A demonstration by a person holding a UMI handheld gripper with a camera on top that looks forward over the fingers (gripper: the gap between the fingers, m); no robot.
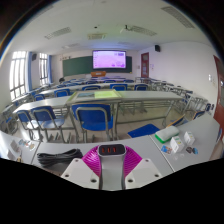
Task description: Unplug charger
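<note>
A white charger [112, 162] with a black end face showing red ports stands between my fingers. Both magenta pads [93, 158] press on its sides, so my gripper [112, 152] is shut on it. The charger's lower part runs down between the fingers and out of sight, and no socket or power strip shows. A coil of black cable [55, 158] lies on the white table [30, 160] just left of the fingers; I cannot tell whether it joins the charger.
To the right on the table lie a blue-green flat item [143, 130] and white packets [172, 140]. Beyond the table stand rows of blue chairs [92, 120] and desks, with a lit screen [110, 59] on the far wall.
</note>
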